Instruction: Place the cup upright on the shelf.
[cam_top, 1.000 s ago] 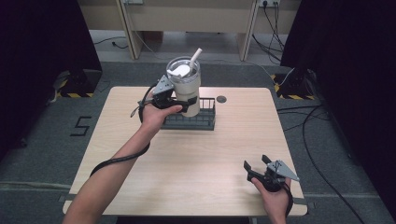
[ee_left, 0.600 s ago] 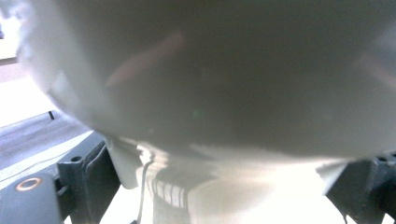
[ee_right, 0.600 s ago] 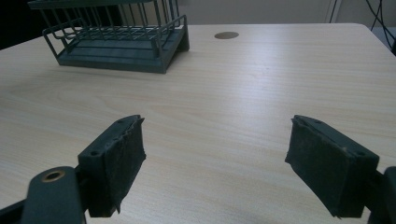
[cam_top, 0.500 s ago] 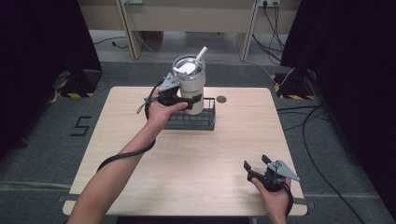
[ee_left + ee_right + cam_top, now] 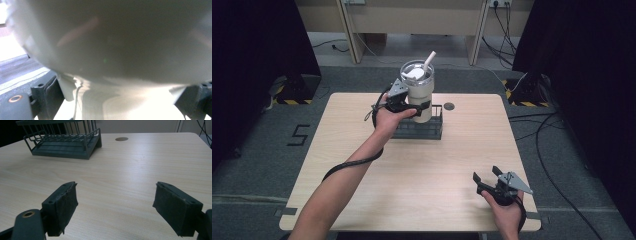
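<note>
Grey carpet surrounds a pale wooden table (image 5: 412, 180) seen from above, with dark curtains at both sides and cables trailing over the floor. Toward the far left of centre, the left gripper (image 5: 412, 107) is clamped around the body of a tall cream insulated tumbler with a clear lid and a white straw (image 5: 419, 92). That tumbler is held upright above a dark green wire rack (image 5: 424, 129) standing at the far middle of the table; whether its base touches the rack cannot be told. Up close in the left gripper view, the cream tumbler wall (image 5: 112, 45) sits between the two black jaws. Just right of the rack, a small round dark disc (image 5: 449, 106) is set into the tabletop. At the near right corner, the right gripper (image 5: 487, 176) rests low over bare wood, jaws spread wide and holding nothing.
</note>
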`<state>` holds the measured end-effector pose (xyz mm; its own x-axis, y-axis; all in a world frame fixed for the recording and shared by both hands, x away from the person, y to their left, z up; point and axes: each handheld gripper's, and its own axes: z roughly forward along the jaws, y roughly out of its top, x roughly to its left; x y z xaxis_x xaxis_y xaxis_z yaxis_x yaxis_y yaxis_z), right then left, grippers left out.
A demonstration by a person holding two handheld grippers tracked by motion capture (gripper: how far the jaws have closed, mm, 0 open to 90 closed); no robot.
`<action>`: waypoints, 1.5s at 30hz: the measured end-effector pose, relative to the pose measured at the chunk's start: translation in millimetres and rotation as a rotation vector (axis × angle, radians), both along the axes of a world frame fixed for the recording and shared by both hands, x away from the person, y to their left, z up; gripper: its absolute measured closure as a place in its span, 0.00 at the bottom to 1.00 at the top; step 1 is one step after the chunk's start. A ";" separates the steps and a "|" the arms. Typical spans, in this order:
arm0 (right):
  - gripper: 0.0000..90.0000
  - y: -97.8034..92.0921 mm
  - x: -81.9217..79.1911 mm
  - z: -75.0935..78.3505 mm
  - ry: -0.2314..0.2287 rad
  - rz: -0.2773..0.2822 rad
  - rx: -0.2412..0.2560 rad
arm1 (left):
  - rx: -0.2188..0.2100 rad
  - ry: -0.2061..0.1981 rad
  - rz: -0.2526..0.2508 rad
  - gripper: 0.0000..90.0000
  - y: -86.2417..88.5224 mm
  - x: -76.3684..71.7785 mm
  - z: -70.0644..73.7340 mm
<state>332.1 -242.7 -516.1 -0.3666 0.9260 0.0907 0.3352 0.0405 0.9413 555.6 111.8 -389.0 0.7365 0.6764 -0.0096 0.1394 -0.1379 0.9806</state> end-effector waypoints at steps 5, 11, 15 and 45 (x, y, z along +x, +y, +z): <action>0.21 -0.2 -0.1 0.0 -0.001 0.000 0.002 | -0.004 0.006 0.006 0.11 -1.3 2.8 -2.1; 0.21 -0.1 -0.2 0.0 0.000 0.001 0.002 | 0.001 0.010 0.017 0.11 -2.9 6.1 -2.9; 0.21 -0.2 -0.1 0.0 0.000 0.001 0.003 | -0.003 0.018 0.020 0.11 -4.5 8.0 -5.0; 0.21 -0.6 -0.4 -0.1 -0.002 0.005 0.004 | 0.012 0.085 0.044 0.11 -15.1 16.3 -40.5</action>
